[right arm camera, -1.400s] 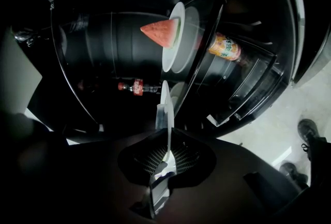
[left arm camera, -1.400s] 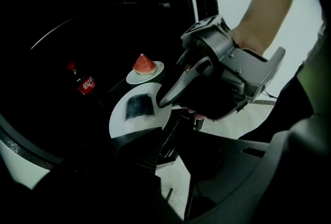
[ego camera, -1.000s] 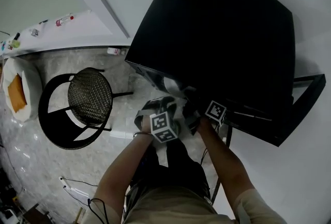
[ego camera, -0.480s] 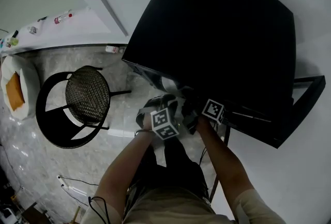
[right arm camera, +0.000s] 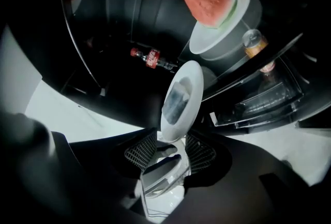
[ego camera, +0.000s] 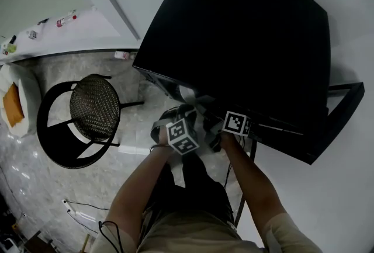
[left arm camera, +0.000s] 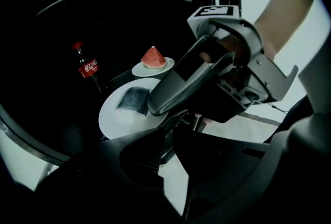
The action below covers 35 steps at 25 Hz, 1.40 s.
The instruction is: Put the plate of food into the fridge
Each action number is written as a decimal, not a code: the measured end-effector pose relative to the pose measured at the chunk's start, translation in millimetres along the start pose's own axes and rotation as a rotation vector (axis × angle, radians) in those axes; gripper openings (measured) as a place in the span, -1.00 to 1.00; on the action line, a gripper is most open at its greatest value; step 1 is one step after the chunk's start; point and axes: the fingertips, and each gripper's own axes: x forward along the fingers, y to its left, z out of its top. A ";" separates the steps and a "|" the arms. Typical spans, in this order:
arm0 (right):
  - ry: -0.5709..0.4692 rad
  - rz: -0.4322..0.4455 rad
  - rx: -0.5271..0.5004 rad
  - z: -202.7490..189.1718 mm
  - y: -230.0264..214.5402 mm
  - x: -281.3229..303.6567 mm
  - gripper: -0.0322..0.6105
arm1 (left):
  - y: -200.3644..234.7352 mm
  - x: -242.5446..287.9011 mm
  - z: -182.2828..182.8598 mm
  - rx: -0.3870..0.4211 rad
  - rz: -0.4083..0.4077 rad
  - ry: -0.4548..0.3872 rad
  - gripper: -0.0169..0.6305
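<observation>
The plate (left arm camera: 111, 119), carrying a dark piece of food (left arm camera: 132, 100) too dim to name, is at the open fridge (ego camera: 245, 41), near the watermelon (left arm camera: 153, 57). The left gripper (left arm camera: 168, 134) fingers, just closing, clamp its near rim, though shadow hides most of the contact. The right gripper (right arm camera: 171, 148) fingers, just opening, stand apart around the rim. In the head view the hands hide the plate.
</observation>
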 end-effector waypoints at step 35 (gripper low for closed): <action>0.275 -0.207 -0.466 -7.5 -4.8 5.4 -0.38 | 11.0 8.7 -0.7 -0.242 -0.040 -0.026 -0.79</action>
